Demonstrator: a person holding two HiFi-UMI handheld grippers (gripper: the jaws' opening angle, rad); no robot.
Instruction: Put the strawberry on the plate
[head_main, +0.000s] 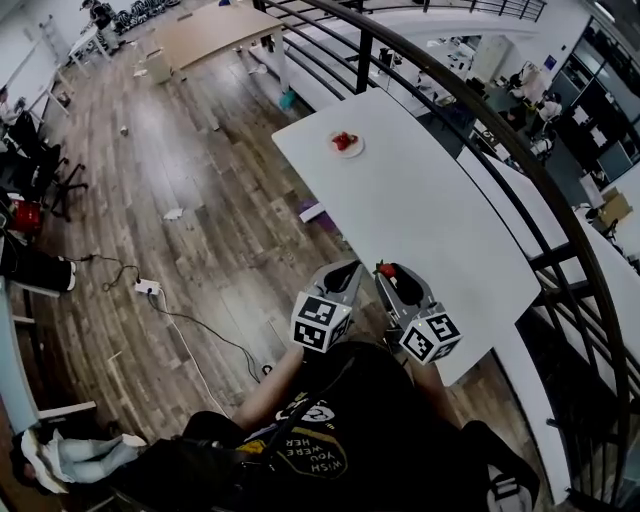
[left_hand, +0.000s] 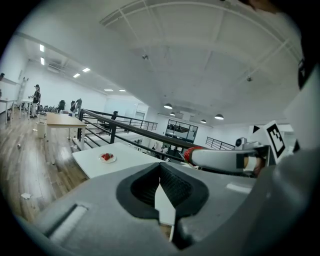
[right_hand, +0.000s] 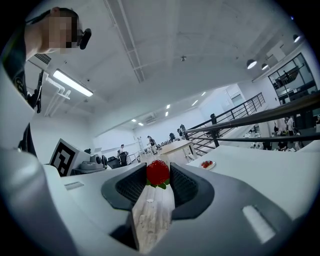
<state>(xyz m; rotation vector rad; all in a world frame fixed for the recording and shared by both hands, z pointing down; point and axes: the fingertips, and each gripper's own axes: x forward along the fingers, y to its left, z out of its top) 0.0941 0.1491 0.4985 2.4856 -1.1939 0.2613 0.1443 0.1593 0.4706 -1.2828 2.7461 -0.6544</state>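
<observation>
Grasp done: the right gripper (right_hand: 159, 186) has its fingers clamped on the strawberry (right_hand: 158, 173). Left gripper (left_hand: 161, 175) fingers are together, empty. The plate (head_main: 357, 151) sits at twelve o'clock, far across the worktop (head_main: 420, 205); carrying and release remain.

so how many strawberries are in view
2: one strawberry in the jaws of the right gripper, another on the plate at the far end of the table; too small there to rule out more.

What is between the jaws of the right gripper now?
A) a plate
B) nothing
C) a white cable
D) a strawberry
D: in the right gripper view, the right gripper is closed on a red strawberry with green leaves, while the plate stands far off on the white table.
</observation>
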